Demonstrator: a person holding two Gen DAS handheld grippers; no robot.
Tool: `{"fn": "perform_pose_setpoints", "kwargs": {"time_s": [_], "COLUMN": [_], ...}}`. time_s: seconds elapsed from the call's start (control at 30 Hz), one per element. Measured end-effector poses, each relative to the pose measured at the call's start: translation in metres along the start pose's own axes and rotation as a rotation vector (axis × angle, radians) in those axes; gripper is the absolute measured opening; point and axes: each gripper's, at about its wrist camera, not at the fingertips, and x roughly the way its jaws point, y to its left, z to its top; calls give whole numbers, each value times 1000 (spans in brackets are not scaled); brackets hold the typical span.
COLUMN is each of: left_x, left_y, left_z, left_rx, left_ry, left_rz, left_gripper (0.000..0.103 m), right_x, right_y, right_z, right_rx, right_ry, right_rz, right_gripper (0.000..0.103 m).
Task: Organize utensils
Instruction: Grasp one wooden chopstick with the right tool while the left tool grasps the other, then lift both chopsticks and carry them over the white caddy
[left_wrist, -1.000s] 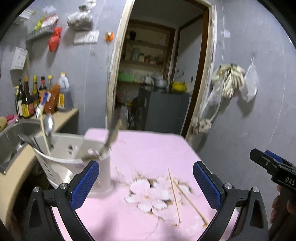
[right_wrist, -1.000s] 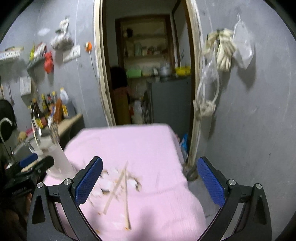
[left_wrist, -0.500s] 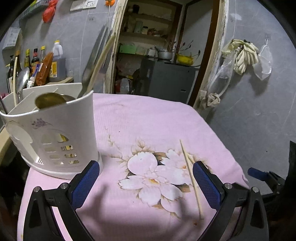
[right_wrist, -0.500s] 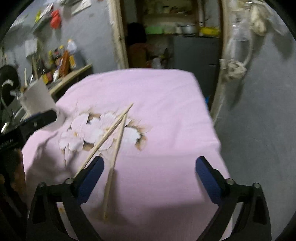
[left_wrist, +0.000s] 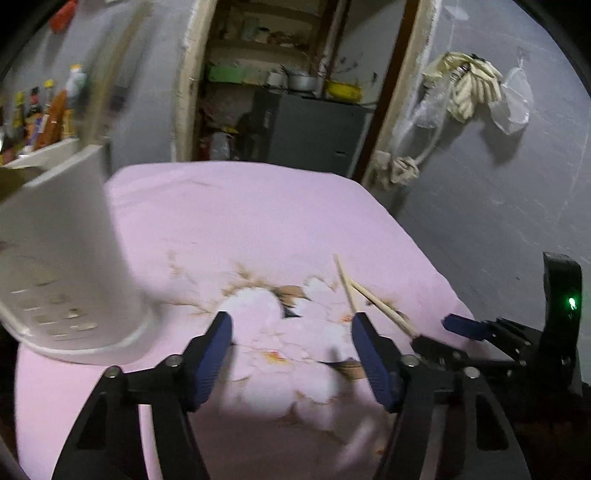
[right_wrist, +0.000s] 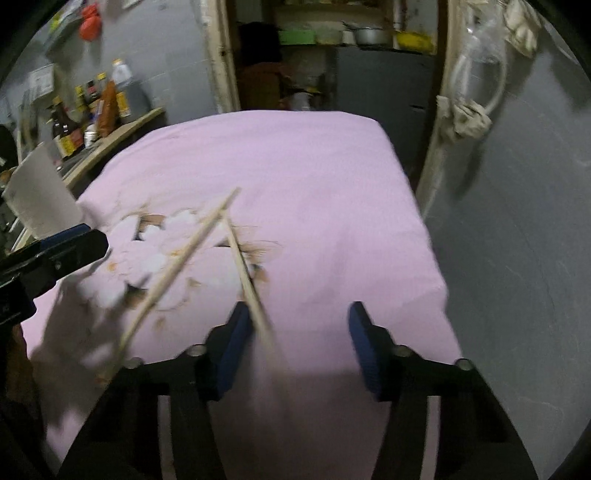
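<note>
Both claws came down low & their jaws just closed partway. Left claw (left_wrist: 290, 347) grips nothing. Right claw (right_wrist: 295, 341) isn't pinching yet; one chopstick (right_wrist: 247, 275) lies by its left pad. Chopsticks near tabletop's (right_wrist: 295, 155) right edge; white holder (left_wrist: 62, 266) at left edge. Pick-up looks next.

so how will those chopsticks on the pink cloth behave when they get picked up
The chopsticks look like thin, straight wood, so probably stiff and very light. Being slim, they may roll or pivot if pinched off-centre. The two cross near their far tips, so lifting one could drag the other. The soft pink cloth may stop them sliding. One lies by the left pad of the right claw, whose jaws have just been closing.
</note>
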Motion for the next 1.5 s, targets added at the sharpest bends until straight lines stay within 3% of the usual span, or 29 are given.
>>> {"fn": "perform_pose_setpoints", "kwargs": {"time_s": [0.17,0.33,0.53,0.6,0.67,0.83,0.9,0.97,1.0,1.13,1.2,1.27,1.4,1.5], "left_x": [21,32,44,46,45,35,30,25,23,25,27,29,39,51], "left_y": [-14,-24,-44,-51,-56,-51,-44,-37,-36,-35,-35,-34,-31,-36], "left_z": [2,-2,-7,-10,-10,-9,-7,-6,-5,2,6,8,15,20], "left_rx": [7,-3,43,76,87,43,14,-1,1,19,29,29,27,82], "left_ry": [67,130,214,231,239,273,287,293,292,296,283,270,271,299], "left_rz": [-94,-136,-132,-94,-75,-99,-118,-132,-129,-153,-163,-162,-158,-161], "left_gripper": [44,32,20,9,6,5,5,5,5,11,23,28,28,28], "right_x": [-7,-17,-29,-31,-29,-20,-17,-14,-13,0,6,13,24,30], "right_y": [-1,-2,-10,-11,-14,-21,-22,-25,-23,-19,-17,-17,-15,-14], "right_z": [-7,-11,-18,-19,-18,-13,-8,-1,2,19,25,33,47,53], "right_rx": [-21,-52,3,20,35,44,30,24,20,-13,-28,-40,-77,-103], "right_ry": [-7,-7,14,22,31,83,100,111,110,102,94,89,105,125], "right_rz": [13,15,39,53,64,113,118,135,139,145,146,149,167,181], "right_gripper": [23,7,5,5,5,9,17,32,33,33,33,32,30,23]}}
